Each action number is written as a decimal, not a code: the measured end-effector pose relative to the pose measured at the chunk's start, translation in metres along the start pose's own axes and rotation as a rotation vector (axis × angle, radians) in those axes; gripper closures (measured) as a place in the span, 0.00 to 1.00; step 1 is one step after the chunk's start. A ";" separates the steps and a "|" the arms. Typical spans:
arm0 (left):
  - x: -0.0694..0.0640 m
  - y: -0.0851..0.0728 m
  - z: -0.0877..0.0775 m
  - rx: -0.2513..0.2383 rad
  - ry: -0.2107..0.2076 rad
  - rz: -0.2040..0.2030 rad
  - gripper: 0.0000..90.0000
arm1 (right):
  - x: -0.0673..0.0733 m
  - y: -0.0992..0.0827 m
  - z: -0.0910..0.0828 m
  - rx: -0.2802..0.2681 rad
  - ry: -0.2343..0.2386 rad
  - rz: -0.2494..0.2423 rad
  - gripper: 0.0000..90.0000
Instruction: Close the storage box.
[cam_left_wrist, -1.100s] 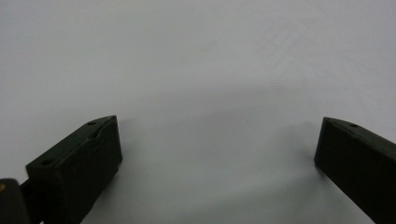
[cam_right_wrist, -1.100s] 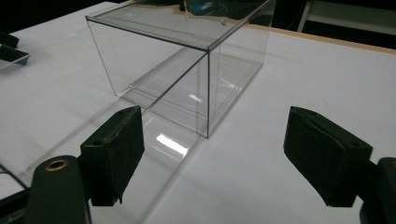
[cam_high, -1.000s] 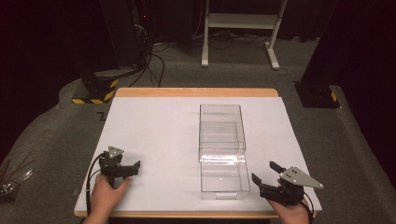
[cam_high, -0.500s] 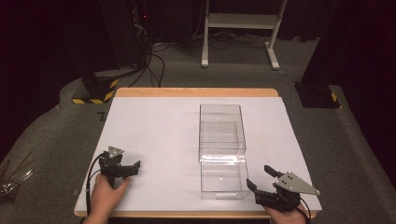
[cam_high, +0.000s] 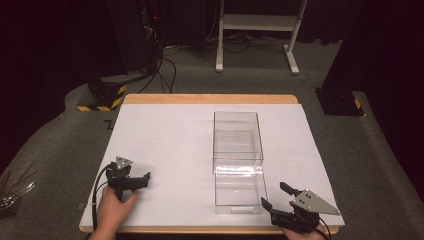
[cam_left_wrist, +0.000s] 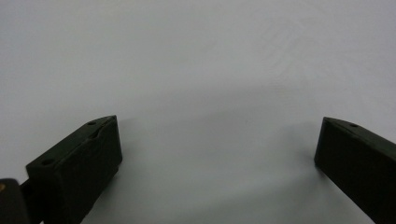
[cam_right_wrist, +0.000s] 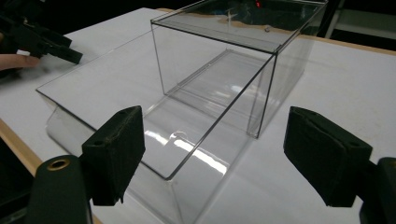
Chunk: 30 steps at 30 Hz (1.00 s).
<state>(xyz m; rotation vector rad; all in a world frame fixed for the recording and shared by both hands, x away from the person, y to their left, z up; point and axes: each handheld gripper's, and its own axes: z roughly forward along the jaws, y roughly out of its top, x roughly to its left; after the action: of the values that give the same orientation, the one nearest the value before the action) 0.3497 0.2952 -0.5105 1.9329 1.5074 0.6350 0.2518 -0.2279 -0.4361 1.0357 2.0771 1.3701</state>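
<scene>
A clear plastic case (cam_high: 237, 135) stands right of the table's middle. Its clear drawer (cam_high: 238, 192) is pulled out toward the near edge. My right gripper (cam_high: 275, 196) is open just right of the drawer's front corner, with nothing between its jaws. In the right gripper view my right gripper (cam_right_wrist: 212, 116) spans wide in front of the drawer (cam_right_wrist: 116, 93) and the case (cam_right_wrist: 233, 42). My left gripper (cam_high: 142, 182) rests low at the near left, apart from the case. In the left gripper view my left gripper (cam_left_wrist: 218, 123) is open over bare white table (cam_left_wrist: 196, 56).
The white table top (cam_high: 165, 135) has a wooden edge (cam_high: 210, 99) at the back. Beyond it are grey floor, cables and a white stand's legs (cam_high: 255, 22). The other hand's gripper (cam_right_wrist: 46, 42) shows far off in the right gripper view.
My right gripper has slid a little left and back toward the near edge, closer to the drawer's front corner. The left gripper has not moved.
</scene>
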 end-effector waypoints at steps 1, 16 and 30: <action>0.000 0.000 0.000 0.000 0.000 0.000 0.01 | 0.001 -0.001 -0.001 0.001 0.002 -0.002 0.23; 0.000 0.000 0.000 0.000 0.000 0.000 0.01 | 0.006 -0.009 0.008 0.044 0.034 -0.007 0.23; 0.000 0.000 0.000 0.000 0.000 0.000 0.01 | 0.003 -0.008 0.016 0.030 0.034 0.005 0.22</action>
<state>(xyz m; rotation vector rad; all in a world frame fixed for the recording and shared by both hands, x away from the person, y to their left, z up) 0.3497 0.2952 -0.5105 1.9328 1.5073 0.6355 0.2584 -0.2176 -0.4499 1.0376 2.1275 1.3724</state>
